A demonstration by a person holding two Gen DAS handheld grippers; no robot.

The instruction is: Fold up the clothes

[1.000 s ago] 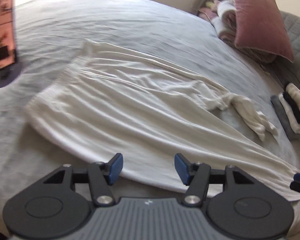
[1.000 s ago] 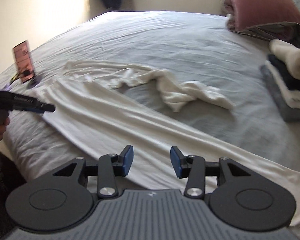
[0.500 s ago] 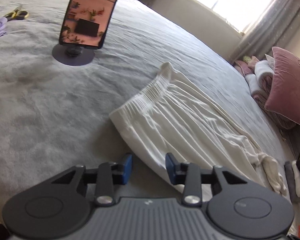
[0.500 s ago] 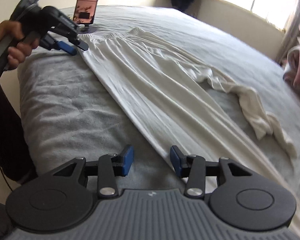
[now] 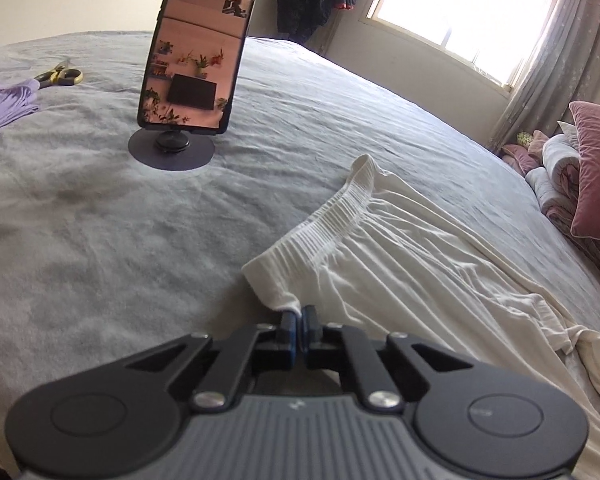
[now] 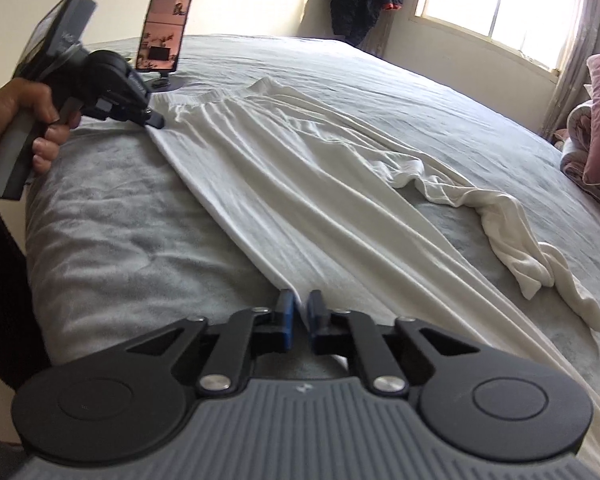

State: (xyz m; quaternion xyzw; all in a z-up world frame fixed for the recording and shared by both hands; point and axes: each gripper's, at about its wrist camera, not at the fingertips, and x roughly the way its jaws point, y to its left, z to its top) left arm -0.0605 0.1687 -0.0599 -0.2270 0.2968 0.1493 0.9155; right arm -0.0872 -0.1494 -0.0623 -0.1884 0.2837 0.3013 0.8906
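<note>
White trousers (image 5: 400, 248) lie spread on the grey bed (image 5: 100, 240), elastic waistband to the left. My left gripper (image 5: 299, 316) is shut on the near corner of the waistband. In the right wrist view the same trousers (image 6: 300, 184) run diagonally, and my right gripper (image 6: 300, 306) is shut on the near edge of the leg. The other leg (image 6: 500, 216) lies crumpled further back. A hand (image 6: 24, 120) holds the left gripper (image 6: 156, 122) at the waistband corner.
A phone on a round stand (image 5: 200, 52) is upright behind the waistband. Scissors (image 5: 60, 76) and a purple cloth (image 5: 4, 104) lie at the far left. A pink pillow (image 5: 596, 172) and rolled bedding sit at the right. The bed edge (image 6: 60, 280) drops off near me.
Both grippers went from open to shut. The left moved in and closed on the waistband corner; the right closed on the near edge of the leg.
</note>
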